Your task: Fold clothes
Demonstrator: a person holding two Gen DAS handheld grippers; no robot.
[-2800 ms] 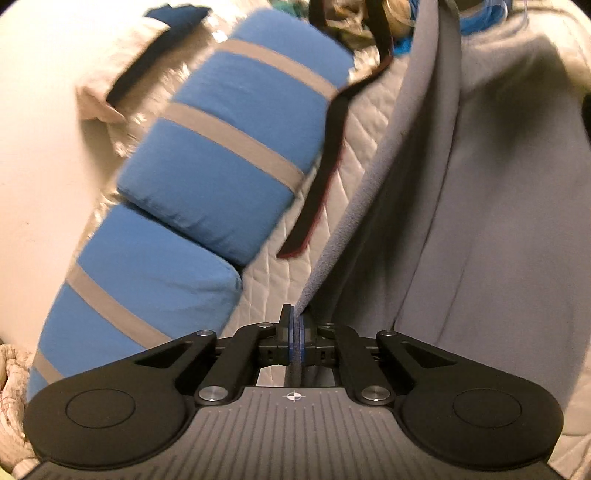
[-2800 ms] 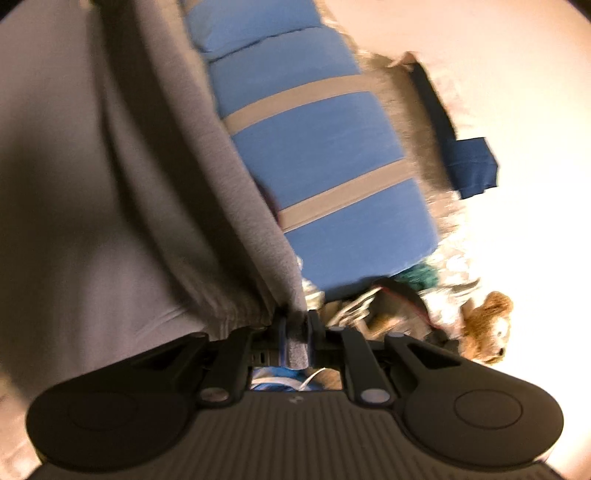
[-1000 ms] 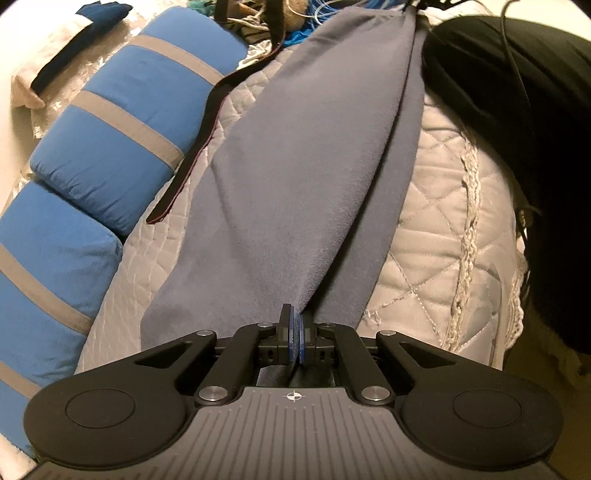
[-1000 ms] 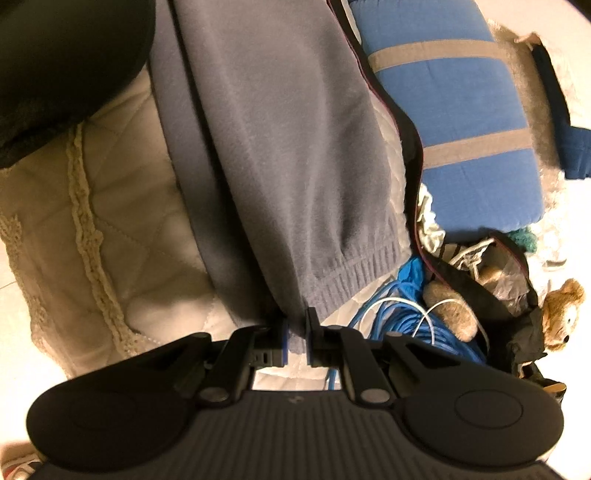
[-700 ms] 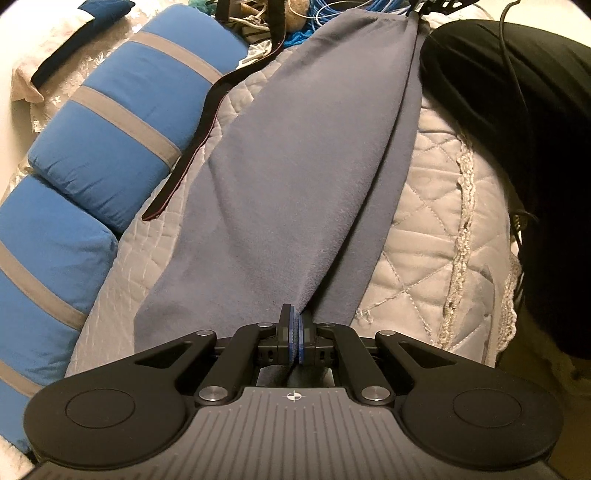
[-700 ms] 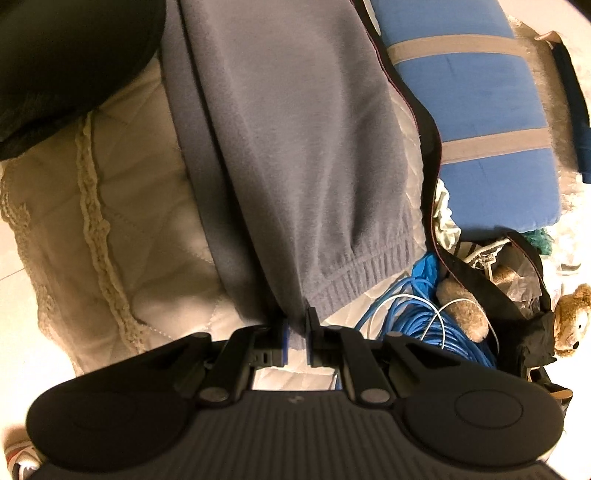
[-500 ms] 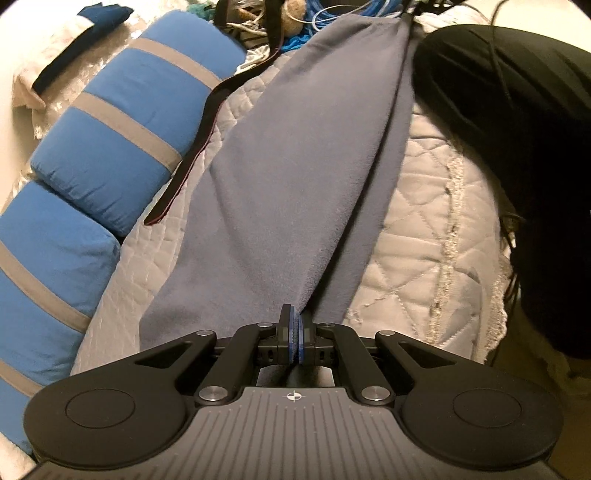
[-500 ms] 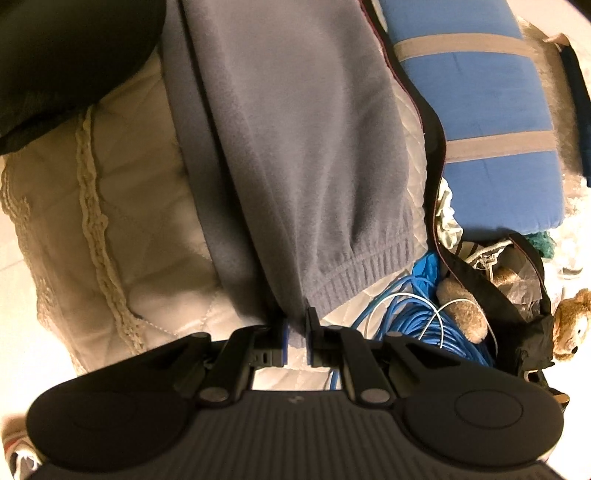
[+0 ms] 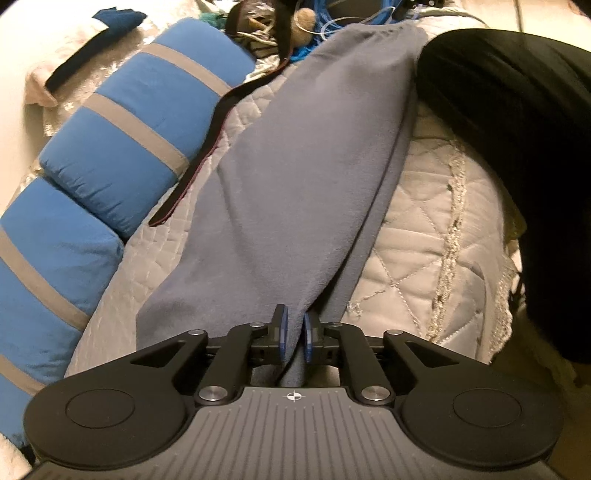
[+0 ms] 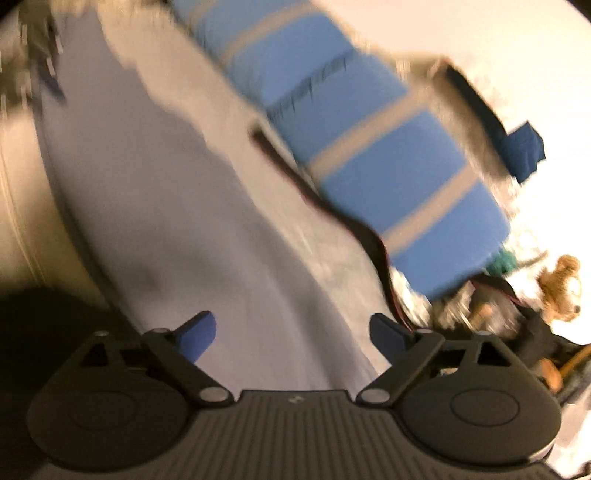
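We lay the grey sweatpants (image 9: 303,177) flat: right fingers (image 10: 291,332) released wide, left fingers (image 9: 293,334) loosening around the waist end, next fold pending.

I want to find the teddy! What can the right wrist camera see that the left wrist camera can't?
Only the right wrist view shows the brown teddy bear at the far right, and the right gripper, its jaws just opened wide with nothing pinched.

Only the left wrist view shows the black garment, the lace-edged quilt, the blue cables, and the left gripper, jaws just parting around the cloth.

Both show the grey garment, the blue striped cushions and the dark strap.
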